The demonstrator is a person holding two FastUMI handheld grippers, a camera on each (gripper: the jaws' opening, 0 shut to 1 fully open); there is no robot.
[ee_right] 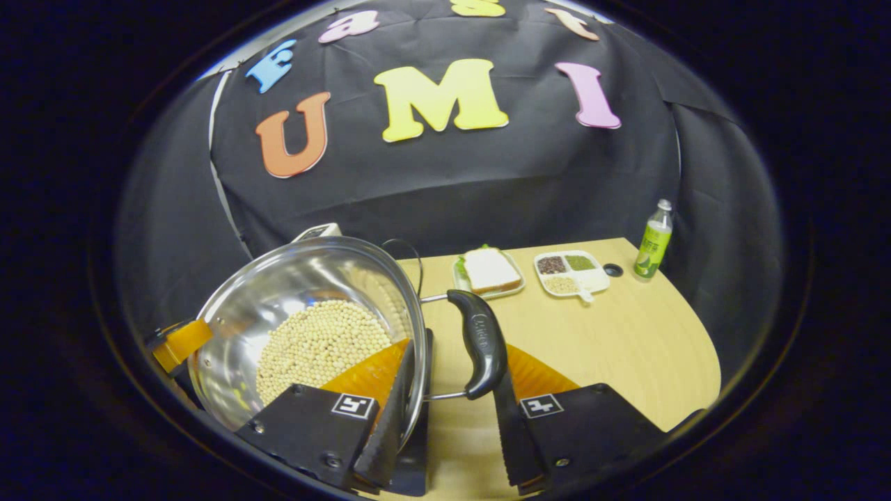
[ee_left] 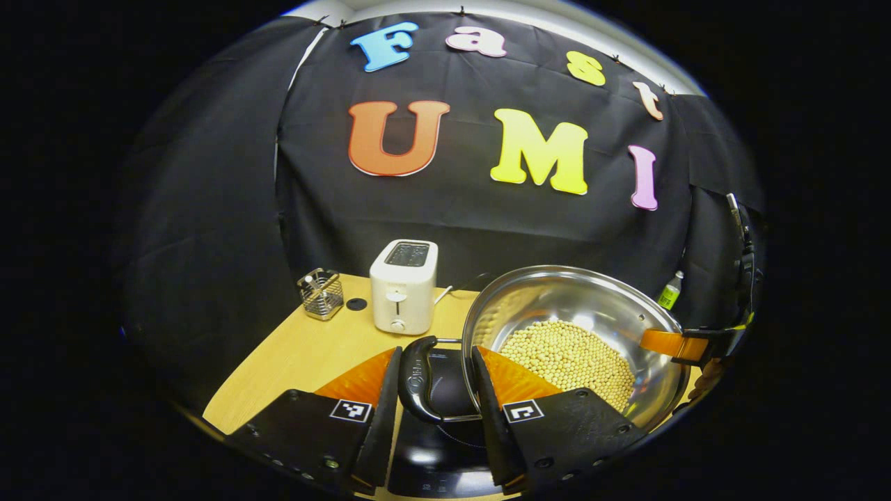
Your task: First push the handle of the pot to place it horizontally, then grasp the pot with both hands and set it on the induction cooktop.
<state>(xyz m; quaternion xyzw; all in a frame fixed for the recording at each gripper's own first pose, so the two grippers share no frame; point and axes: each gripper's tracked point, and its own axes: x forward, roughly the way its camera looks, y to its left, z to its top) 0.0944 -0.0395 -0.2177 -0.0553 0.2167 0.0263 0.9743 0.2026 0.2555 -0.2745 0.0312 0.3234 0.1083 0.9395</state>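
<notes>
Between my left gripper (ee_left: 437,410) fingers sits one black handle (ee_left: 418,379) of the steel pot (ee_left: 578,306), held; my right gripper (ee_right: 452,417) straddles the other handle (ee_right: 480,344). Pot, tilted, holds pale beans (ee_right: 320,344) above the induction cooktop (ee_left: 445,445). Beyond: toaster (ee_left: 404,296), sectioned dish (ee_right: 571,273) of grains.

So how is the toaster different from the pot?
The toaster is white and boxy; the pot is shiny, round metal. The toaster has a narrow slot on top; the pot has a wide open mouth with pale beans inside. Both are kitchen things at the wooden table.
</notes>
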